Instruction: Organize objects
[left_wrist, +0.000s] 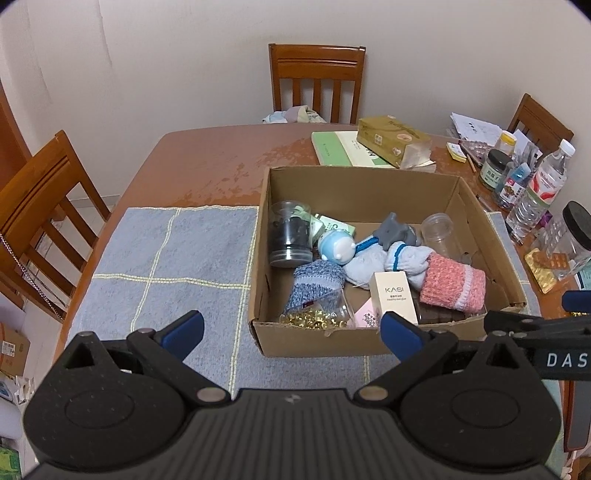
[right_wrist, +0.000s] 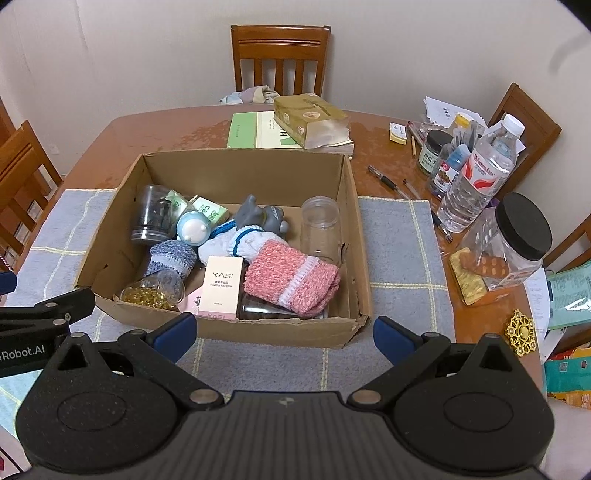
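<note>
Cardboard box (right_wrist: 347, 206) of clutter sits before both empty, wide-open tools (left_wrist: 291, 332) (right_wrist: 284, 334).

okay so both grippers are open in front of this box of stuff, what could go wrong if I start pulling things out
The pink sock lies over a dark item and against the KASI carton; lifting it may drag both. The jar of gold pins lies tipped in the box corner and could spill. The clear jar looks slippery for open fingers.

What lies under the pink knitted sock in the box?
The pink knitted sock rests on a dark, clear-lidded container; only its near edge shows, contents hidden.
</note>
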